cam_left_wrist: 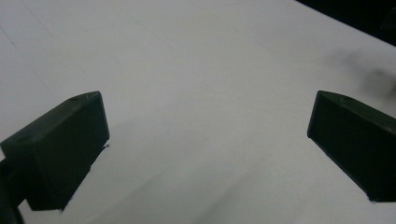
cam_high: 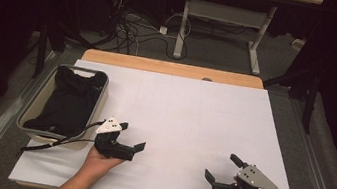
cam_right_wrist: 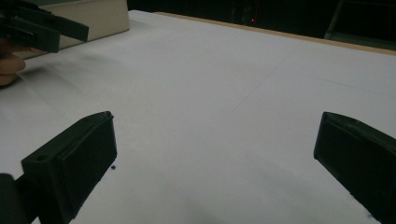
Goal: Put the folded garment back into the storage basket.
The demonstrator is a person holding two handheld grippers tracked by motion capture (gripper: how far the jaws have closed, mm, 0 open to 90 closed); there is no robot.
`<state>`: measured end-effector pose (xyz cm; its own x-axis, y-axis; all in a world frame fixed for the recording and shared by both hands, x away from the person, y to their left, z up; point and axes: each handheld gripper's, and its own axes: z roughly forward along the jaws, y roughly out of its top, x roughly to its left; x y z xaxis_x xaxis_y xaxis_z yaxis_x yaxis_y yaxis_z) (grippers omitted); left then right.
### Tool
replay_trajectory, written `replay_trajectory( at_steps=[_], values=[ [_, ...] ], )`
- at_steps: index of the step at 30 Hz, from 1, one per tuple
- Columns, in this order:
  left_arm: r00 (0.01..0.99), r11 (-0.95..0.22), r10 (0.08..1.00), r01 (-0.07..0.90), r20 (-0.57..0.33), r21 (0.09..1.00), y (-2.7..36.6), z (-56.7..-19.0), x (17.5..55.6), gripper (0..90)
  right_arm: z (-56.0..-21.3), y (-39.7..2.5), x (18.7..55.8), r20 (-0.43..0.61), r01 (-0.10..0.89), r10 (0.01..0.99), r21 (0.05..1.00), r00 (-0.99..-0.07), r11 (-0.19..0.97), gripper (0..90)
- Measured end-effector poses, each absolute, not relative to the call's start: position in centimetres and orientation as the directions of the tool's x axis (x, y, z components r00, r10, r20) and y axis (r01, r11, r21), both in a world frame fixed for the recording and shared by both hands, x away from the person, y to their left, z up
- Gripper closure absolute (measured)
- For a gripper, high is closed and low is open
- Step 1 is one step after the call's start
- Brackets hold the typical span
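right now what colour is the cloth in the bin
Black; the cloth fills the grey bin, clearest in the high view.

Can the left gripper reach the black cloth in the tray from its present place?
Probably yes. The left gripper is open and holds nothing, and the tray stands just beside it with its top open. The black cloth lies uncovered inside; only the low tray wall is between them.

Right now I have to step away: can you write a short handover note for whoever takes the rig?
Left hand-held gripper: open, empty, low over the white table beside the bin.
Right hand-held gripper: open, empty, near the table's front right.
Black garment: bunched inside the grey bin at the table's left edge.
Done: nothing taken out of the bin.
Left: probably reach into the bin, grasp the garment and bring it onto the table.
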<state>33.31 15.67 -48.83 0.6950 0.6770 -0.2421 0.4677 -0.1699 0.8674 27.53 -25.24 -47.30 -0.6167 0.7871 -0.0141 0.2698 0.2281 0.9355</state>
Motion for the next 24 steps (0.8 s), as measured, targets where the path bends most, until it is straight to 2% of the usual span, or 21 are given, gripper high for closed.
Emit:
replay_trajectory(
  at_steps=[4,11,17,24],
  values=[
    [0.717,-0.168,0.666,0.414,-0.206,0.895,15.8,-48.7,32.6,0.0,-47.2,-25.4,27.4,-0.011,0.268,0.797,0.939,-0.604,0.217,0.0],
    [0.74,-0.093,0.639,0.345,-0.21,0.934,16.7,-48.9,31.8,0.0,-47.2,-26.0,26.8,0.008,0.256,0.815,0.951,-0.58,0.173,0.0],
    [0.757,-0.085,0.628,0.294,-0.178,0.952,16.6,-48.9,31.4,0.0,-47.2,-26.6,26.3,0.007,0.252,0.833,0.955,-0.553,0.159,0.0],
    [0.763,-0.085,0.623,0.285,-0.173,0.955,16.6,-49.0,31.1,0.0,-47.2,-26.0,26.1,-0.005,0.232,0.822,0.958,-0.57,0.167,0.0]
  ],
)
